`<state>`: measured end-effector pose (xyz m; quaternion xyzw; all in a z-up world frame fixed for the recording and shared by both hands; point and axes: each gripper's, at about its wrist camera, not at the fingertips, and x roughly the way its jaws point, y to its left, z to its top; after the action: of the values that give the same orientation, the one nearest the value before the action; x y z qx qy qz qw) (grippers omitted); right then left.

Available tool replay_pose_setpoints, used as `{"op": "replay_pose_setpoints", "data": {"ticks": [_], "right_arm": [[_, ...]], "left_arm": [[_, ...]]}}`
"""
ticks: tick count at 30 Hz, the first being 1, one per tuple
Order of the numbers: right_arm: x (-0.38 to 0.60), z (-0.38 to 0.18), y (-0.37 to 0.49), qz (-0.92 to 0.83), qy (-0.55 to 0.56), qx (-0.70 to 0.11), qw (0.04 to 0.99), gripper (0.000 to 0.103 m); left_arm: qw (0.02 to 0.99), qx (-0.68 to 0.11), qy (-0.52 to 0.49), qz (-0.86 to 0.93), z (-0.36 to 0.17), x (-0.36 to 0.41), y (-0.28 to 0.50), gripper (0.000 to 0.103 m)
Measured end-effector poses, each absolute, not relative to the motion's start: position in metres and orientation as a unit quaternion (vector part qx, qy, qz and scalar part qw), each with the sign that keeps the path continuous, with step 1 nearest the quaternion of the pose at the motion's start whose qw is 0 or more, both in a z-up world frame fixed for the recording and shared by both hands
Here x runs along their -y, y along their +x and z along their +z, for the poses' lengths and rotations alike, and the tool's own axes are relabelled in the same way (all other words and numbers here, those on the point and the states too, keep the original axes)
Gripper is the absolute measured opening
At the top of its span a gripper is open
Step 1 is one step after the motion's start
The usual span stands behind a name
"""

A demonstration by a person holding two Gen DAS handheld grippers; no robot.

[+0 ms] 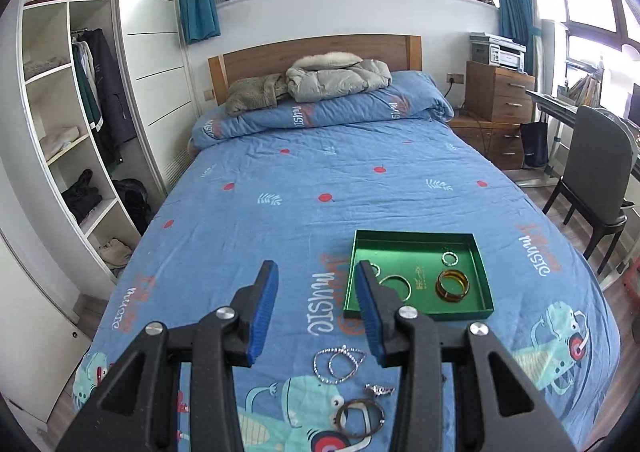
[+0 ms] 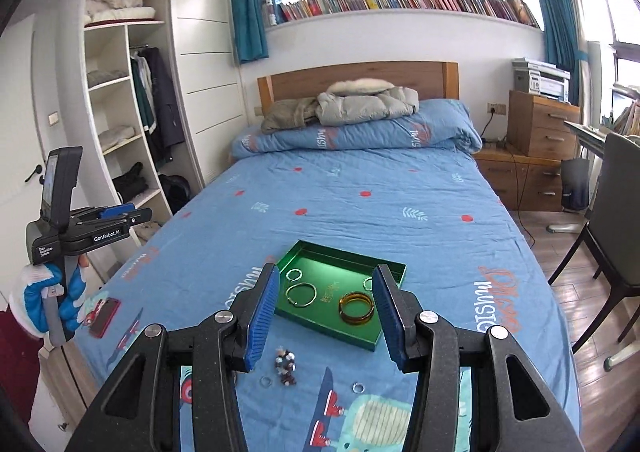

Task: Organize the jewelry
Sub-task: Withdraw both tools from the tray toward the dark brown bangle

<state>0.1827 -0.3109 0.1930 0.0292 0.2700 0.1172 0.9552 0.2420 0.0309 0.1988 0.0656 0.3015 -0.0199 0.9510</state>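
A green tray (image 1: 420, 238) lies on the blue bedspread; it also shows in the right wrist view (image 2: 344, 250). It holds an amber bangle (image 1: 453, 285), a thin gold bangle (image 1: 396, 286) and a small ring (image 1: 450, 258). My left gripper (image 1: 318, 268) is open and empty, held above the bed just left of the tray. In front of it lie a silver chain (image 1: 338, 364), a small silver piece (image 1: 378, 390) and dark bangles (image 1: 360, 418). My right gripper (image 2: 326, 272) is open and empty above a beaded bracelet (image 2: 285, 366) and two small rings (image 2: 359, 387).
A red phone (image 2: 105, 317) lies near the bed's left edge. The left gripper's body and a gloved hand (image 2: 52, 292) show at the left of the right wrist view. Folded quilt and jackets (image 1: 336, 80) lie at the headboard. A wardrobe (image 1: 80, 112) stands left, a chair (image 1: 596, 172) right.
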Motion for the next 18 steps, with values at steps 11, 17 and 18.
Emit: {"op": "replay_pose_setpoints", "data": {"ticks": [11, 17, 18], "right_arm": [[0.32, 0.176, 0.077, 0.127, 0.03, -0.238, 0.963, 0.047], [0.322, 0.154, 0.053, 0.119, 0.033, -0.239, 0.963, 0.043], [0.322, 0.149, 0.05, 0.119, 0.035, -0.24, 0.963, 0.043]], "left_arm": [[0.955, -0.286, 0.08, 0.02, 0.162, -0.084, 0.131, 0.038], [0.956, -0.285, 0.071, 0.026, 0.135, -0.098, 0.108, 0.038], [0.955, -0.285, 0.076, 0.027, 0.129, -0.097, 0.107, 0.038]]}}
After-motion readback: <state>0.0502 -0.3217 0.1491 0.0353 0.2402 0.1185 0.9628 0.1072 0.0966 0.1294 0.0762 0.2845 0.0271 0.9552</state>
